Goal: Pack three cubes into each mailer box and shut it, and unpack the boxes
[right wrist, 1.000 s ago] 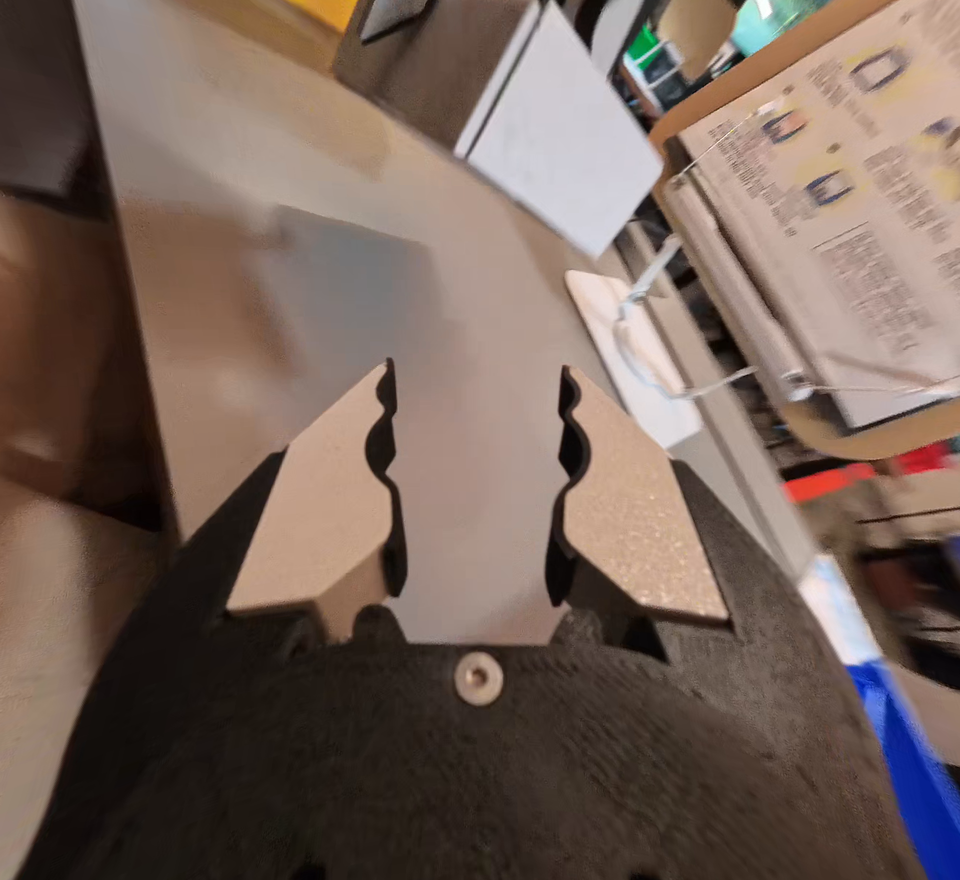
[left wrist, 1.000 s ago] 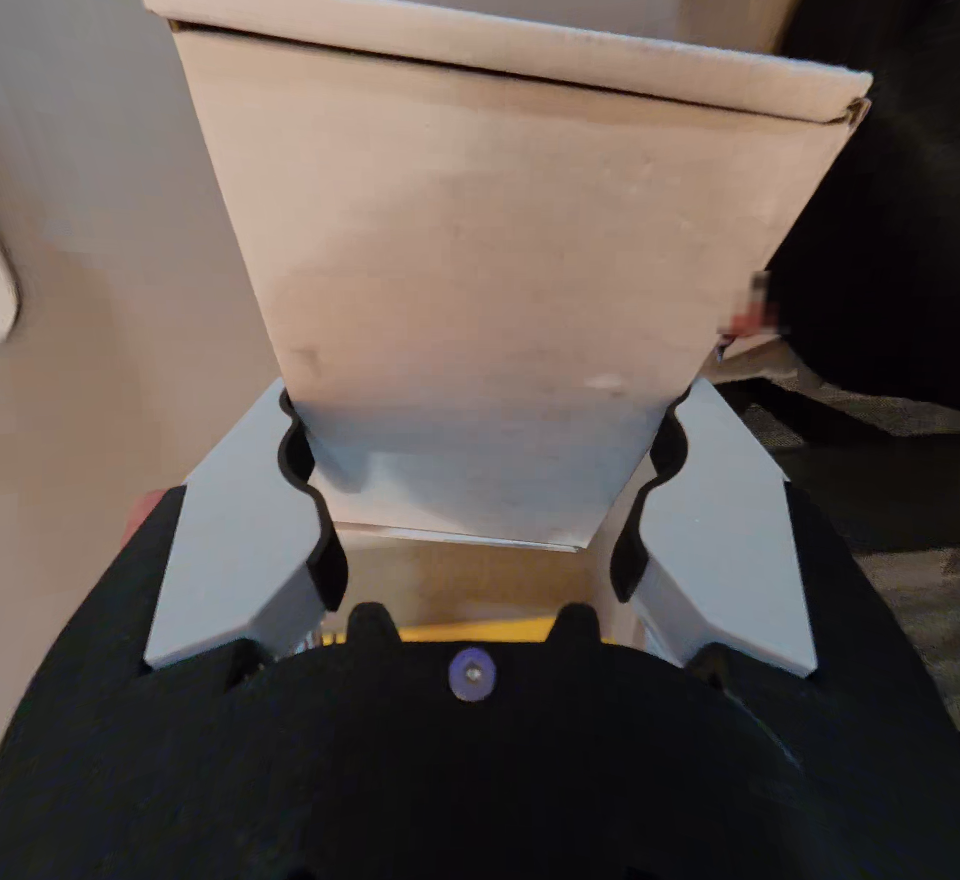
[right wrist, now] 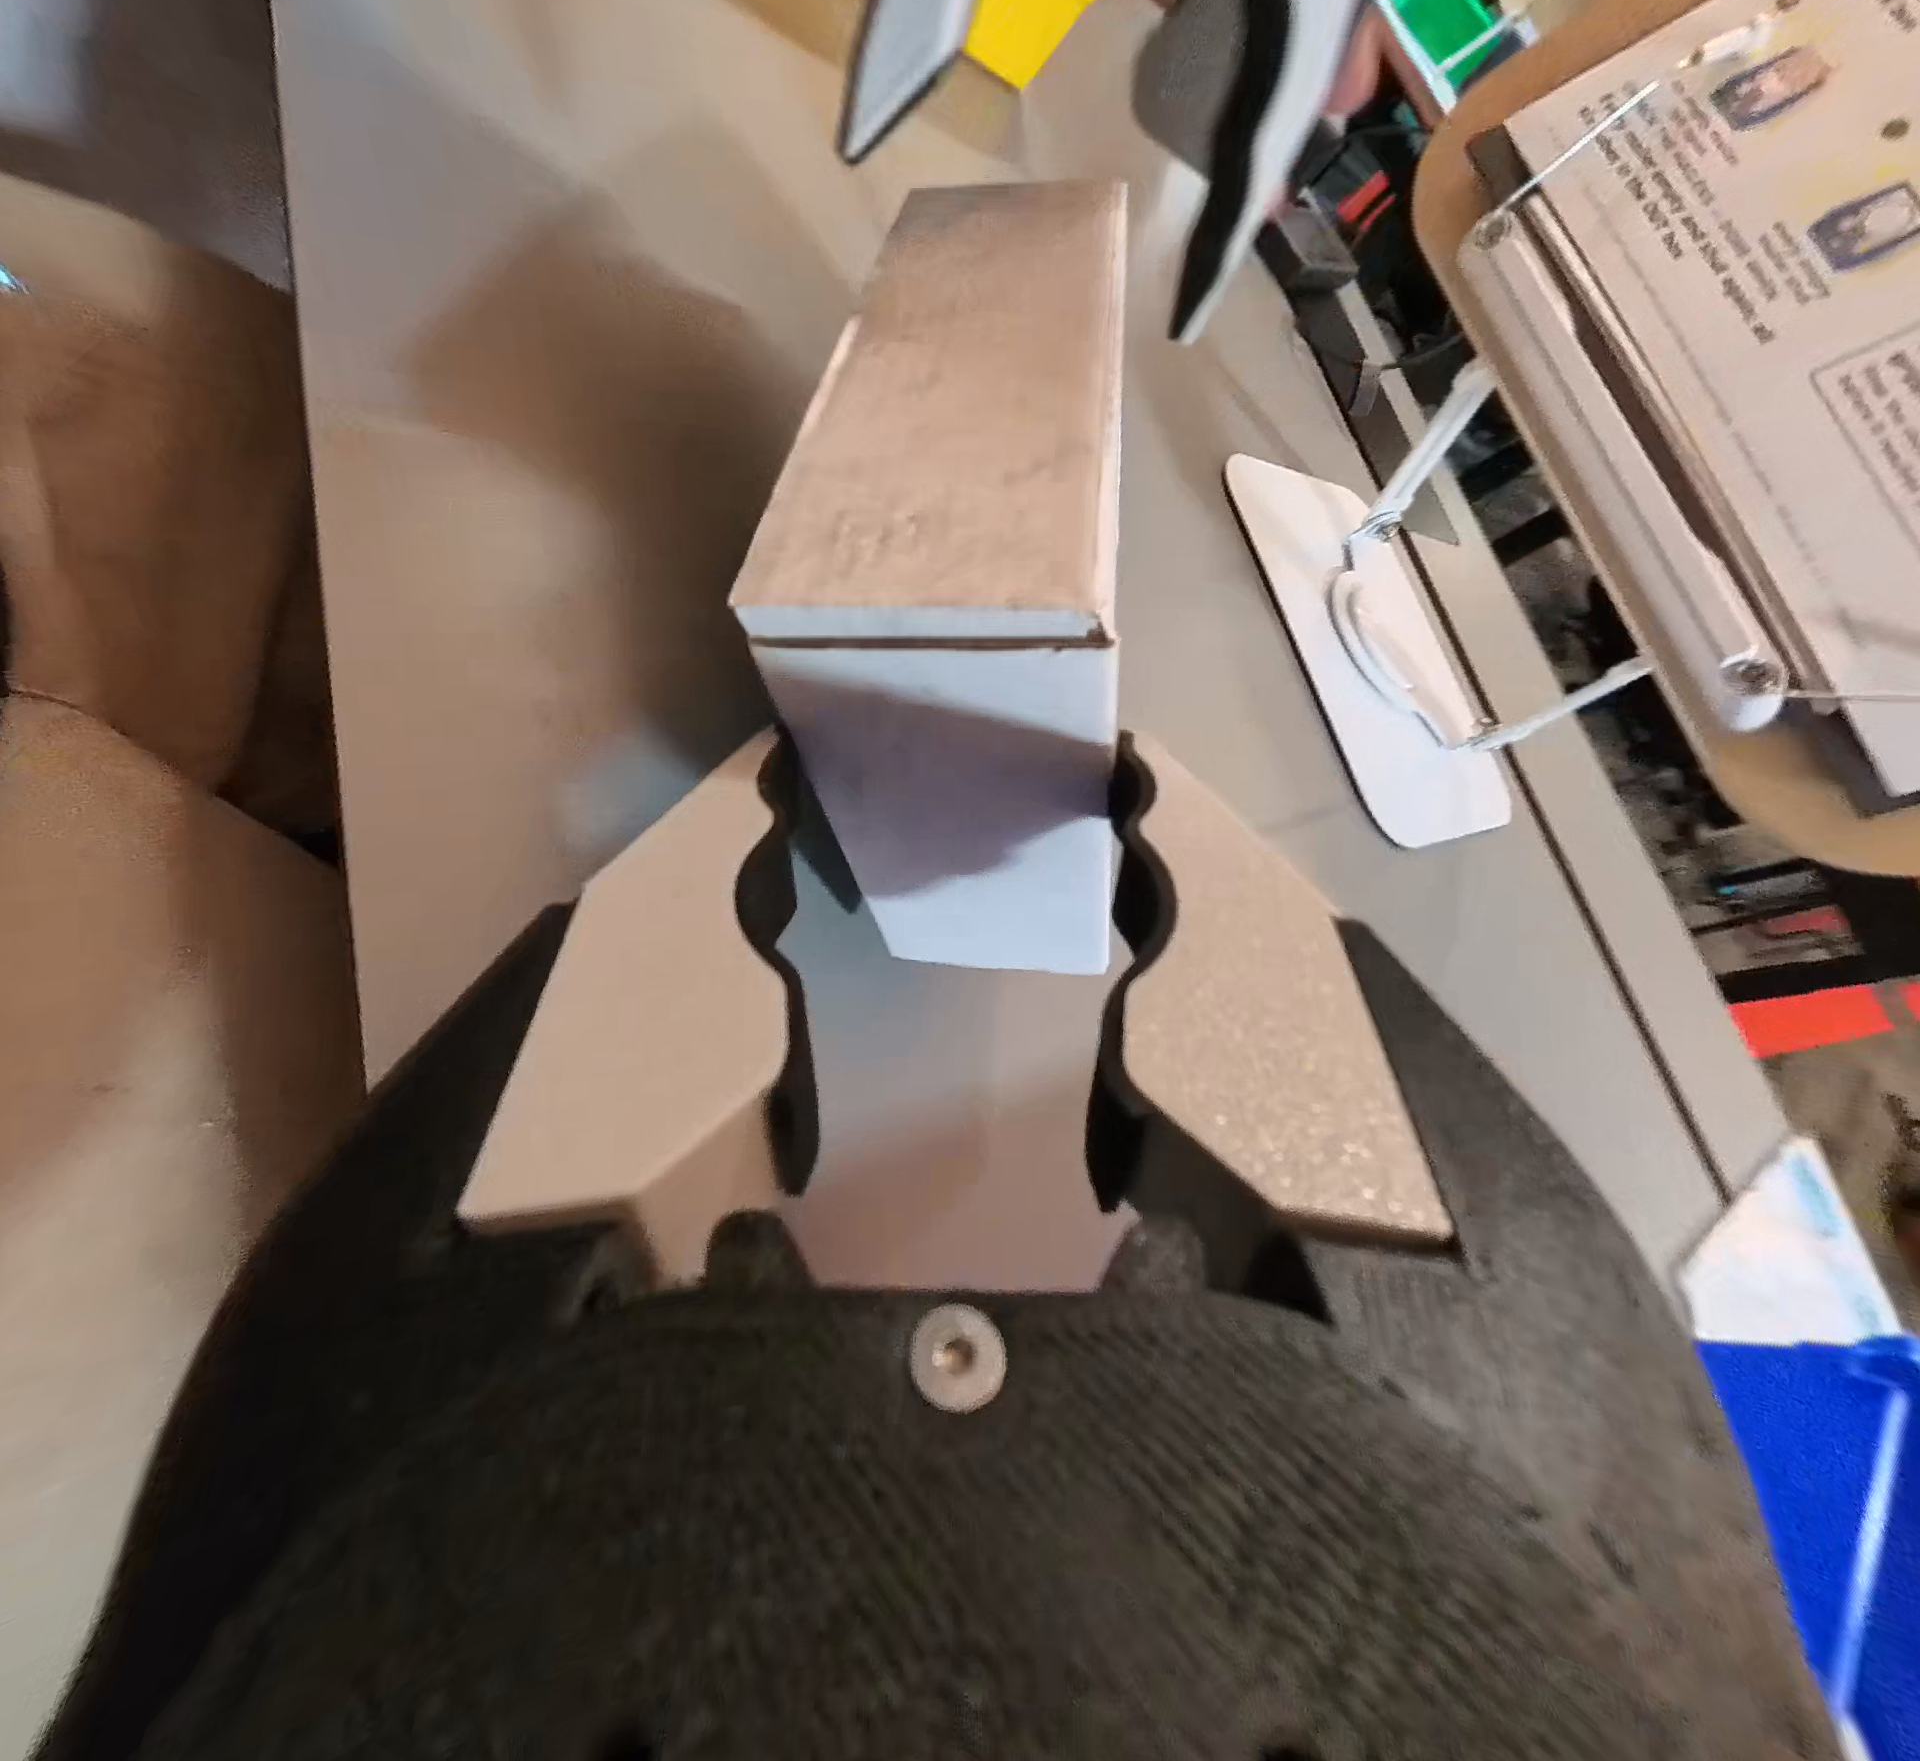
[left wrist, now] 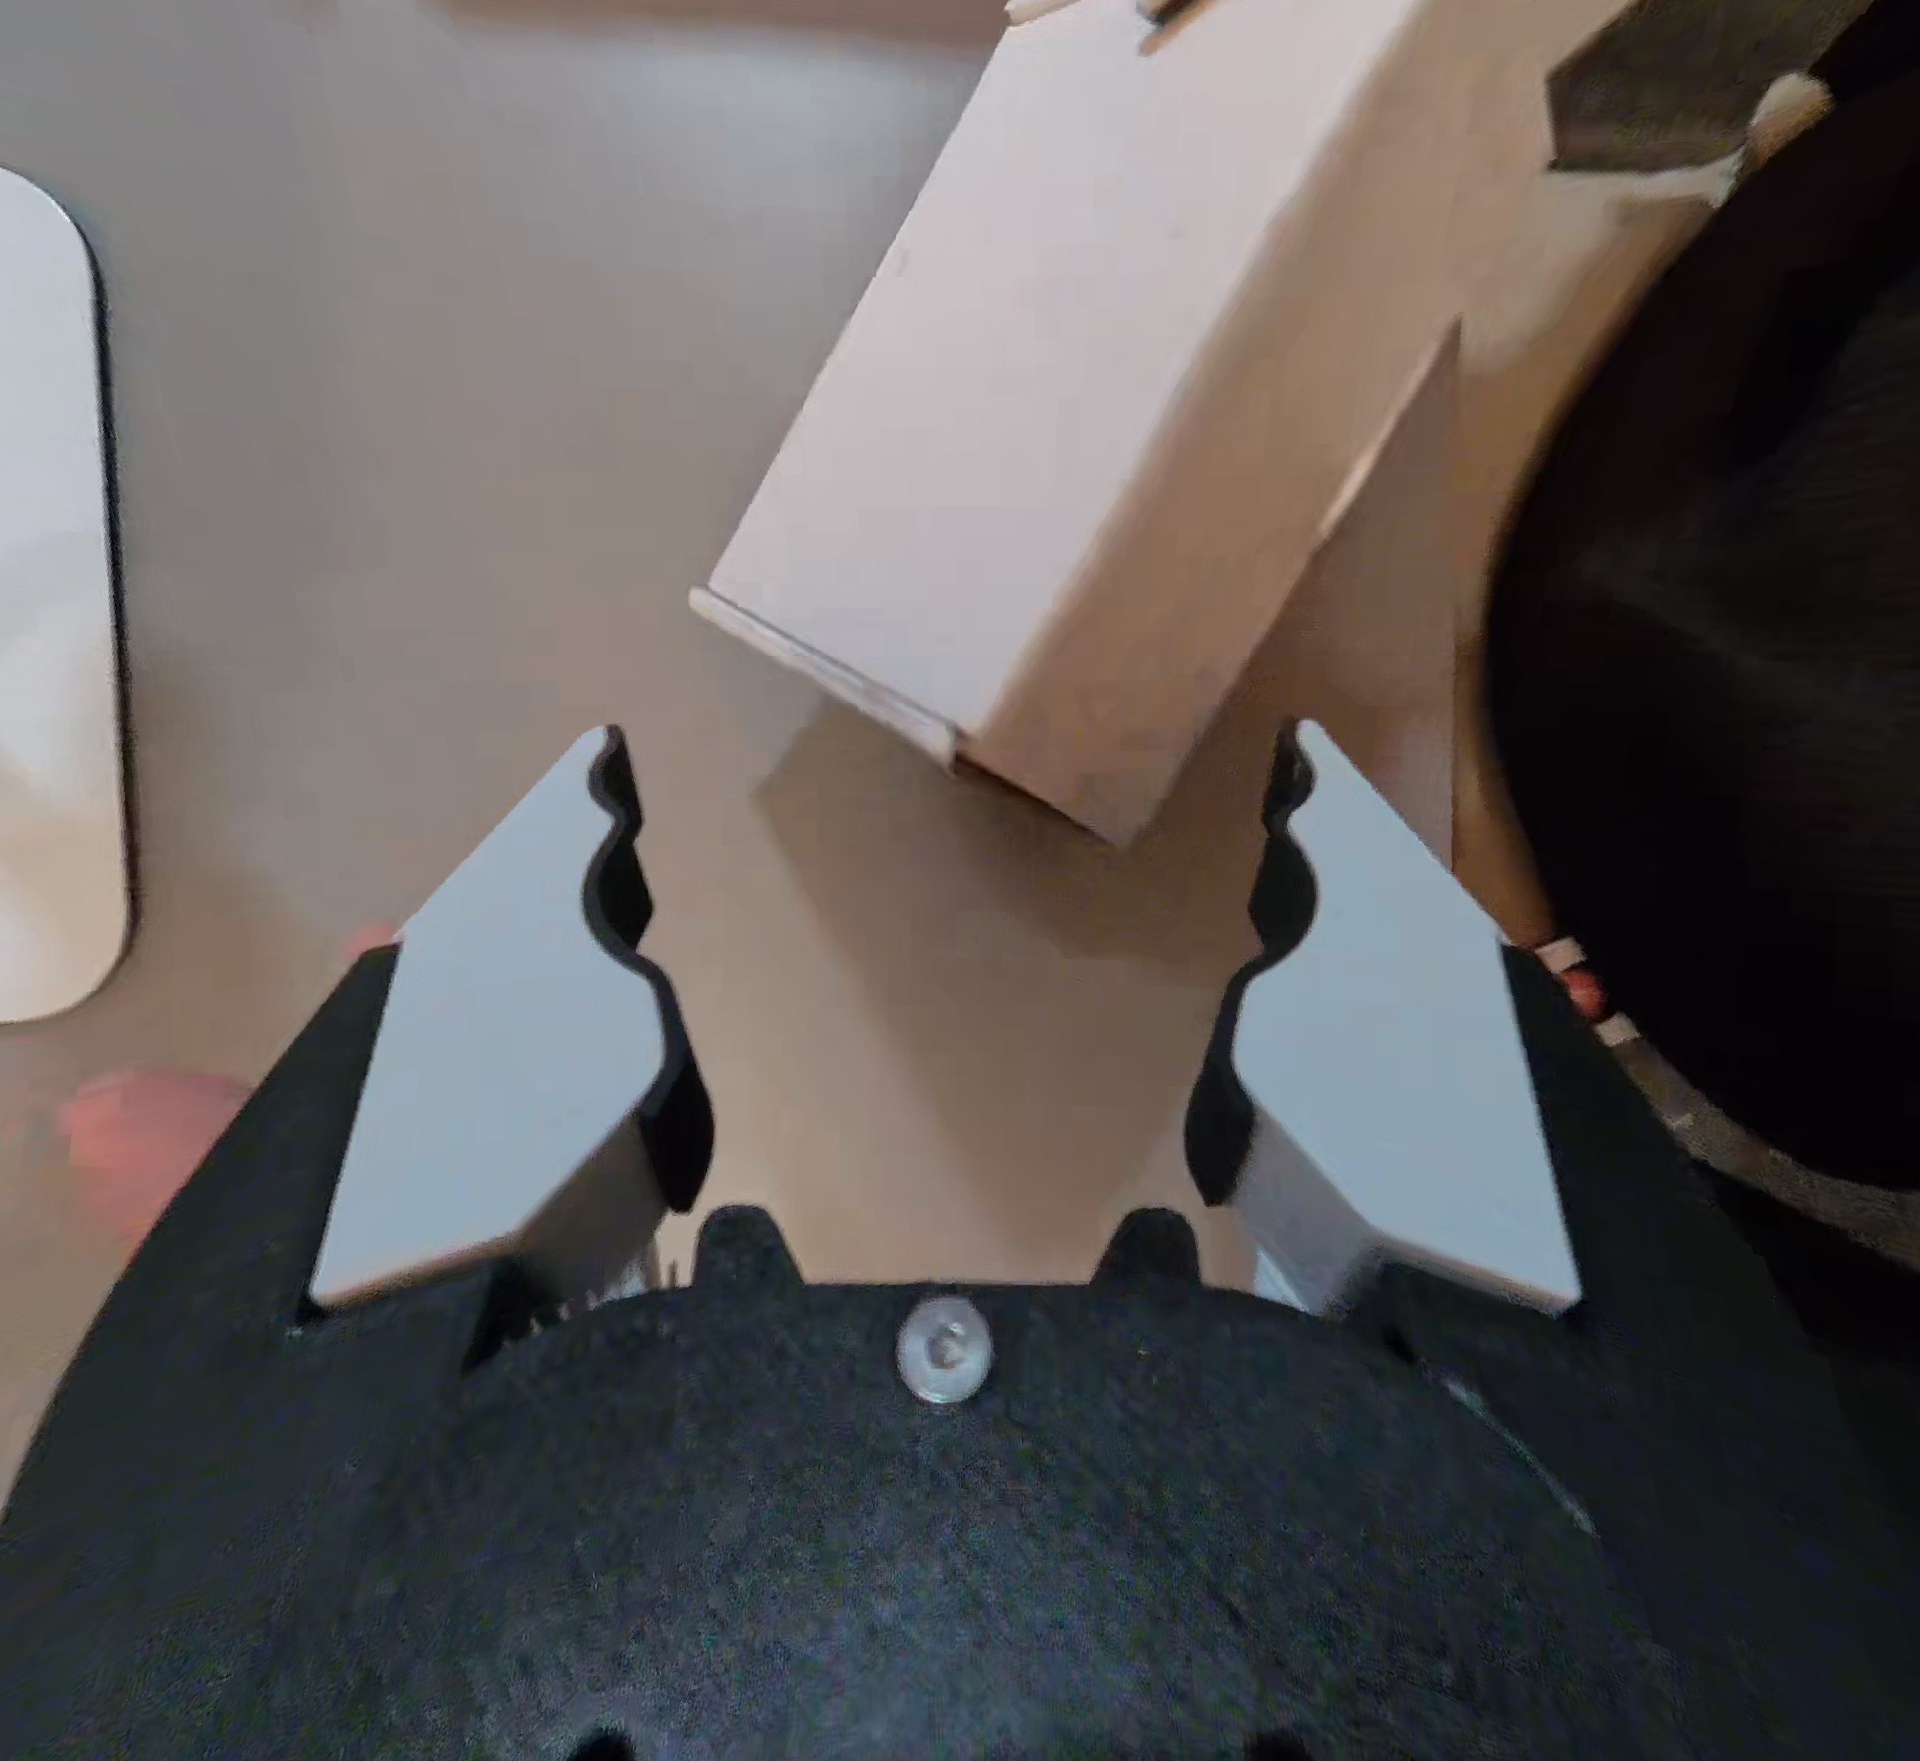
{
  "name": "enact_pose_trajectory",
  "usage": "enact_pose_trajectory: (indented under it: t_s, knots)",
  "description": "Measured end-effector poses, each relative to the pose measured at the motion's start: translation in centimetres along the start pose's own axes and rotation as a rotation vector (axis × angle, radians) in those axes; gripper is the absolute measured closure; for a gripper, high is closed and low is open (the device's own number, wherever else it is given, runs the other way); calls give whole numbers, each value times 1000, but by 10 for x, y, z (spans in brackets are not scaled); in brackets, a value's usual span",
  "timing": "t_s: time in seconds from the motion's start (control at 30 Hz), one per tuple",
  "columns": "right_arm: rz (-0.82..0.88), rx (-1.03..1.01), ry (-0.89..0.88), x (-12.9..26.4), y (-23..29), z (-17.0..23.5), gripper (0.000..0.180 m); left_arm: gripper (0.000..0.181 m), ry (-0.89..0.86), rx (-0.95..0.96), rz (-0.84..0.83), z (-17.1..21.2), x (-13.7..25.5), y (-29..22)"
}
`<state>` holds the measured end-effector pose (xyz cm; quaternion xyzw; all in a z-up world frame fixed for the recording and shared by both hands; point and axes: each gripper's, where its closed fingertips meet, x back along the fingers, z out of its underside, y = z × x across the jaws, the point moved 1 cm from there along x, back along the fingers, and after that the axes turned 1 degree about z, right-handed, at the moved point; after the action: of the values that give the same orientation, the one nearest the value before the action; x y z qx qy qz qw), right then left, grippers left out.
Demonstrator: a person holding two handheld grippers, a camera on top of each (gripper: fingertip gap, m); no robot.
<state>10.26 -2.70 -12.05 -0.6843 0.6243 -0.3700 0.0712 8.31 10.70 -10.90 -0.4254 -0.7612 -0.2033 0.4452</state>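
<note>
Right claw (right wrist: 951, 844) clamped on closed mailer box (right wrist: 961, 464), left claw (right wrist: 1049, 184) spread beyond, beige table (right wrist: 540, 184)

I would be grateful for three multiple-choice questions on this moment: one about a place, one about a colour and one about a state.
1. Where is the mailer box?
A. Between the fingers of the left gripper
B. Between the fingers of the right gripper
C. In neither gripper

2. What colour is the mailer box?
A. White
B. Red
C. Green

3. How is the left gripper?
A. Shut on a cube
B. Shut on the mailer box
C. Open and empty

Answers:
1 B, the box's near end sits pinched between the right gripper's pads.
2 A, both views show pale white card.
3 C, its fingers stand wide apart with nothing between them.
</note>
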Motion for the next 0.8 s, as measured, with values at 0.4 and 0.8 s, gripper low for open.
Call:
enact_pose_trajectory:
  t_s: [0.4, 0.8]
  knots:
    - [-113, -140, -35, 2, 2, 7, 120, 77, -343, -131, -267, -13, -39, -2]
    - [27, -307, 91, -1, -25, 50, 136, 114, -621, 26, -352, -21, -36, -16]
